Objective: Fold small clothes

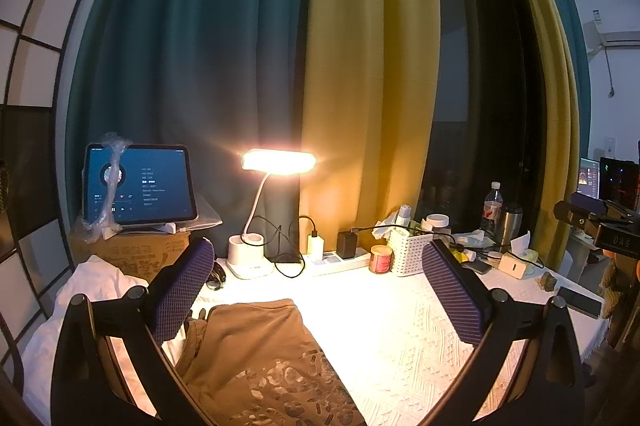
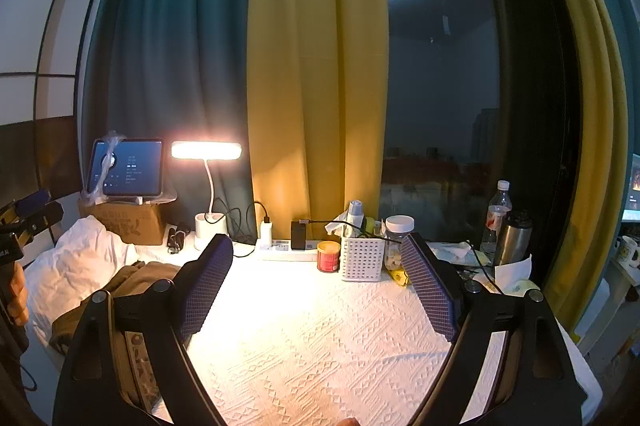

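Our brown garment (image 1: 256, 358) lies rumpled at the worktop's (image 2: 320, 338) near left. Both the left gripper (image 1: 320, 290) and right gripper (image 2: 316, 286) gape wide, holding nothing. We judge flat, smoothed cloth matters; lamp (image 1: 279, 160), basket (image 2: 362, 258) and cables crowd the far edge

1. The brown garment (image 1: 256, 358) is running off the left wrist view's bottom edge.
2. The tablet (image 1: 140, 184) text is staying too small to read.
3. The left finger (image 2: 204, 286) is hiding the garment's edge.
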The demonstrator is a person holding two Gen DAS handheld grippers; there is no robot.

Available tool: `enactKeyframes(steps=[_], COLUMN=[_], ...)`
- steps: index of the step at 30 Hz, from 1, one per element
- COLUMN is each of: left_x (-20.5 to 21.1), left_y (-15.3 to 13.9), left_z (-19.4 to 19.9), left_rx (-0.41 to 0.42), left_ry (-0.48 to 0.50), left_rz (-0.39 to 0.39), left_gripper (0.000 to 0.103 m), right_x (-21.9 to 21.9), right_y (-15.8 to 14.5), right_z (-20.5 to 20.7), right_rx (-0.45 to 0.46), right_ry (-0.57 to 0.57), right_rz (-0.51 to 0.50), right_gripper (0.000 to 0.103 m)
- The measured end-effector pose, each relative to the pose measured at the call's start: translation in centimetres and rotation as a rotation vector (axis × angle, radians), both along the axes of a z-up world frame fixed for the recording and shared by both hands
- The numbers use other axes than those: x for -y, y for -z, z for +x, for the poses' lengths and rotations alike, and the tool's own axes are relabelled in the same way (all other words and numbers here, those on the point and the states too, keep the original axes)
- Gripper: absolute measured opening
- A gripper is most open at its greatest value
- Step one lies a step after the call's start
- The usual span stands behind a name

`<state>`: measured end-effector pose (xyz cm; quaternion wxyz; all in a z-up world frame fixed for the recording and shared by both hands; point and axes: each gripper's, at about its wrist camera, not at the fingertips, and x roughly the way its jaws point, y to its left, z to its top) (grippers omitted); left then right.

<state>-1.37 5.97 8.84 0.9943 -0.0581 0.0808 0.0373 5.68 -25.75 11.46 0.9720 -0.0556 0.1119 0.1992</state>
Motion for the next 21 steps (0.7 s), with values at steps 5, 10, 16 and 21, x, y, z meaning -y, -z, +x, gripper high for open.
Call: enactKeyframes(steps=[5, 10, 16, 21], left_x=[-0.16, -0.36, -0.33, -0.42], left_y=[-0.05, -0.07, -0.07, -0.05], left_z=[-0.04, 0.08, 0.07, 0.09], left_rx=[0.000, -0.003, -0.003, -0.001], left_ry=[-0.002, -0.004, -0.005, -0.007], left_rz=[-0.009, -0.008, -0.007, -0.001], left_gripper=[0.103, 0.103, 0.103, 0.103], right_x=[-0.10, -0.09, -0.16, -0.15], right_y=[0.27, 0.35, 0.32, 0.66], right_z=[-0.01, -0.05, 0.03, -0.10], right_rx=[-0.003, -0.005, -0.005, -0.008], right_ry=[0.002, 0.003, 0.004, 0.009], right_rz=[-0.005, -0.005, -0.006, -0.008], right_gripper=[0.088, 0.088, 0.088, 0.088])
